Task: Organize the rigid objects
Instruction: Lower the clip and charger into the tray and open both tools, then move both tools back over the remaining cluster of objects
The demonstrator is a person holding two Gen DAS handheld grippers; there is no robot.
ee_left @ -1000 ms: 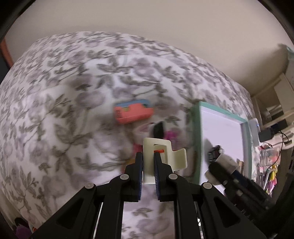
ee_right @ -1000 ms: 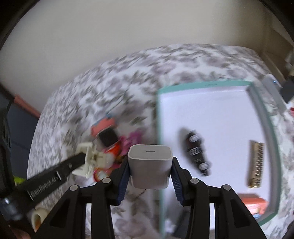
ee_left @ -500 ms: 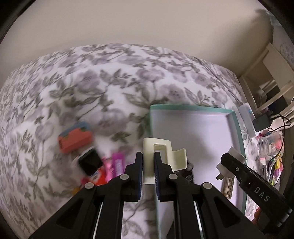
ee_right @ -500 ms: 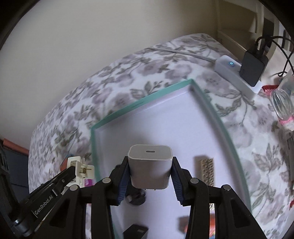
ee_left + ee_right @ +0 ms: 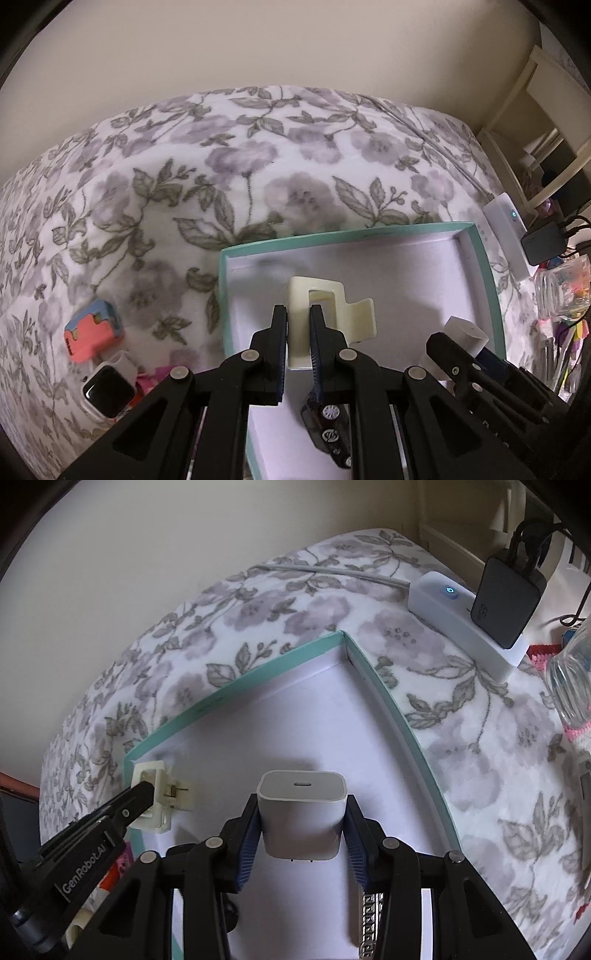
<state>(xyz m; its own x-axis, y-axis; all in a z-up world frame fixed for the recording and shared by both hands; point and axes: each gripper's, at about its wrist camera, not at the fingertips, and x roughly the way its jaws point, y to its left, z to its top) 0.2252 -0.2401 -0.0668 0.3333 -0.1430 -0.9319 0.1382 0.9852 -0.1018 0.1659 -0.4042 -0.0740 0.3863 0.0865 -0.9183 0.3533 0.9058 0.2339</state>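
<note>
Two grippers (both clamped) hold clip (image 5: 325, 314) and charger (image 5: 302, 819) over tray (image 5: 236, 690).

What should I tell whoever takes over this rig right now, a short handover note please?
Left tool: shut on the cream hair clip, held over the teal tray.
Right tool: shut on the white charger cube, also above the tray.
Done: a dark item with round buttons and a gold comb-like piece already lie in the tray.
Left: set down both held items in the tray, then fetch the smartwatch, the coral and blue case and the pink bits from the floral blanket.
</note>
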